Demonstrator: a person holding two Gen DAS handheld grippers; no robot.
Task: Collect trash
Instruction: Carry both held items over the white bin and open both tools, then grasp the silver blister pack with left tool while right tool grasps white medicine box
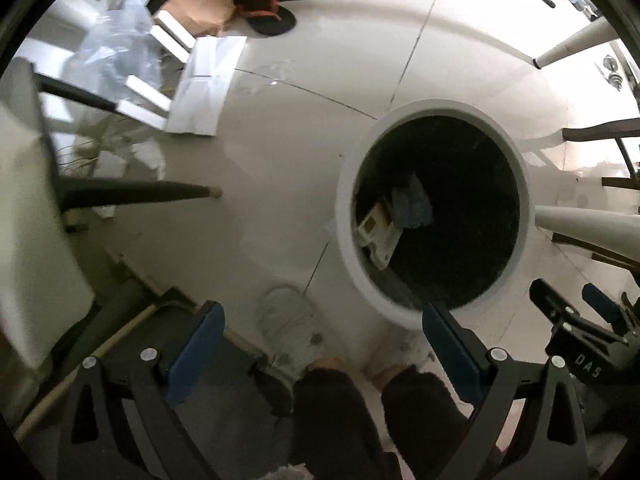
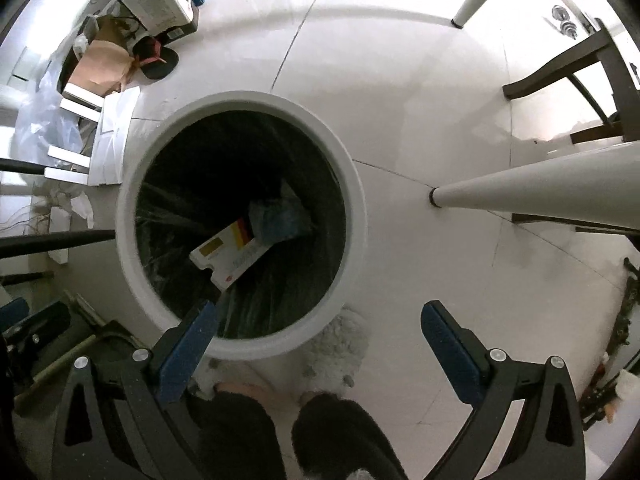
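Left wrist view: the left gripper (image 1: 320, 354) points straight down at the glossy white tiled floor (image 1: 304, 168), its blue-padded fingers (image 1: 198, 350) spread wide with nothing between them. Beyond the right-hand finger stands the round white trash bin with a black liner (image 1: 348, 240), its mouth open upward. Inside it, against the near-left wall, lie a white carton with yellow and red print (image 1: 378, 236) and a crumpled blue-grey wrapper (image 1: 412, 204) touching it. Below the fingers show the person's fluffy white slippers (image 1: 292, 328) and dark trouser legs (image 1: 332, 420). A black tapered furniture leg (image 1: 136, 194) reaches in from the left. Far up left lie a flat white folded sheet (image 1: 204, 84), clear plastic film (image 1: 116, 48), a brown paper bag (image 1: 200, 4) and a black sandal with red straps (image 1: 268, 14). The other gripper's black frame shows at the lower right edge.

Right wrist view: the right gripper (image 2: 320, 354) also points down, its fingers (image 2: 188, 350) wide apart and empty; the left-hand one overlaps the bin's (image 2: 360, 208) near rim. The carton (image 2: 228, 256) and wrapper (image 2: 280, 216) rest deep in the bin on the liner. A white conical desk leg (image 2: 540, 192) slants in from the right, with a dark wooden chair frame (image 2: 576, 64) beyond it.
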